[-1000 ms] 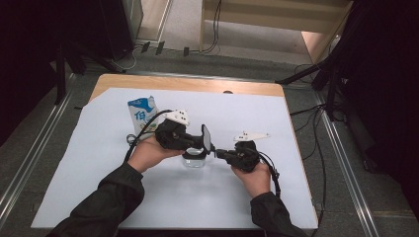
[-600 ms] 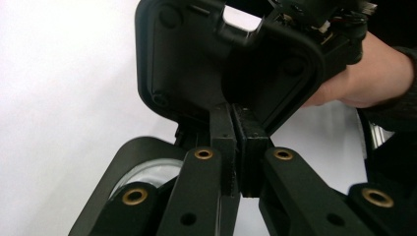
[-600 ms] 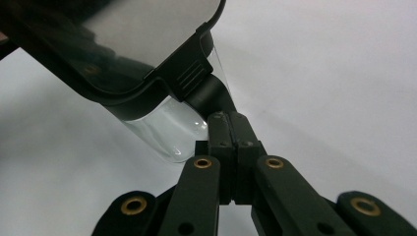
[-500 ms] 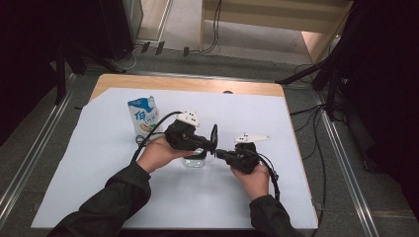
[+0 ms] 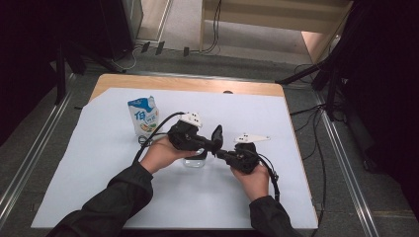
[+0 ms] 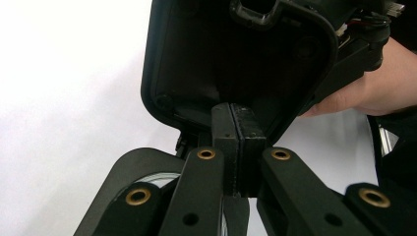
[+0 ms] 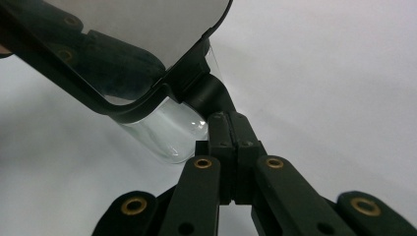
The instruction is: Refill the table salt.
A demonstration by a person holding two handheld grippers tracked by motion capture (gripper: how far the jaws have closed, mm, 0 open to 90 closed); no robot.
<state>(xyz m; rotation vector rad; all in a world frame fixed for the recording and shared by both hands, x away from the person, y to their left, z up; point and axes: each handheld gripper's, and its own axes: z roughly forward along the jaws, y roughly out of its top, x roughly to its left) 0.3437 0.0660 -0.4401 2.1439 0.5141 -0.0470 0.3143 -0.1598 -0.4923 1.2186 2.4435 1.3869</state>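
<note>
Your bench [image 5: 163,82] is a wooden top, its far edge bare, with a large white sheet [image 5: 89,168] spread over nearly all of it. On the sheet you have a small milk carton [image 5: 143,116] standing upright toward the far left, and a clear glass [image 5: 195,160] near the middle, standing on the sheet well apart from the carton.

Your left gripper [image 5: 213,144] meets your right gripper [image 5: 221,153] mid-table, above the glass [image 5: 195,160]; the carton [image 5: 143,115] stands behind, to their left.
</note>
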